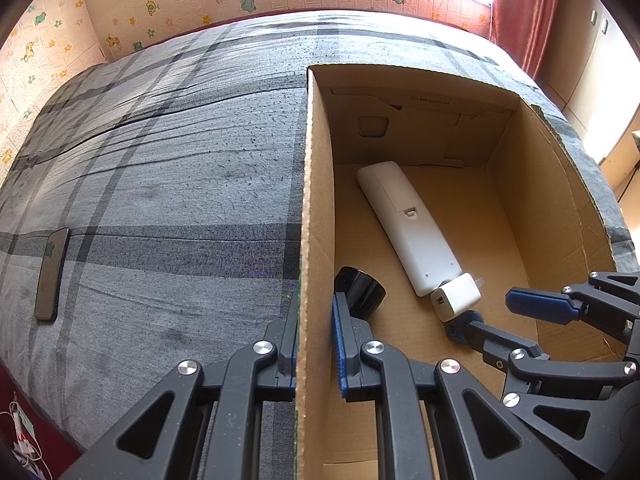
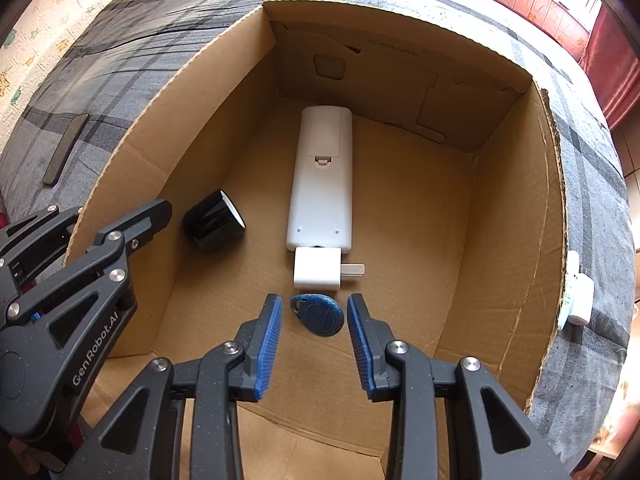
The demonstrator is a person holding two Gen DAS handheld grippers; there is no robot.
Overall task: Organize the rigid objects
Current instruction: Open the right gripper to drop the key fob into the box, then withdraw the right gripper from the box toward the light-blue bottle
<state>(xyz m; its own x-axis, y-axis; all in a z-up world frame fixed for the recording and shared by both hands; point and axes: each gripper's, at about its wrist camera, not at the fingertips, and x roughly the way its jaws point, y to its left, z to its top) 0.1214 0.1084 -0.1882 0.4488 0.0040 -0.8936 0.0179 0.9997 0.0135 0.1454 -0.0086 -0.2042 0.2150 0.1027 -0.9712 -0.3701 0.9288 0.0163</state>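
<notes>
An open cardboard box (image 1: 316, 208) (image 2: 516, 184) sits on a grey plaid bed. Inside lie a white remote (image 1: 404, 224) (image 2: 322, 176), a white charger plug (image 1: 456, 296) (image 2: 318, 270), a black cup on its side (image 1: 362, 290) (image 2: 212, 220) and a blue key fob (image 2: 320, 315). My left gripper (image 1: 316, 332) is shut on the box's left wall. My right gripper (image 2: 314, 344) is open inside the box, its blue pads (image 2: 270, 340) either side of the fob, which lies on the box floor. The right gripper also shows in the left wrist view (image 1: 500, 312).
A dark phone (image 1: 51, 276) (image 2: 66, 148) lies on the bed left of the box. A white adapter (image 2: 576, 292) lies on the bed by the box's right wall. Patterned wall and red curtain (image 1: 524, 8) stand behind the bed.
</notes>
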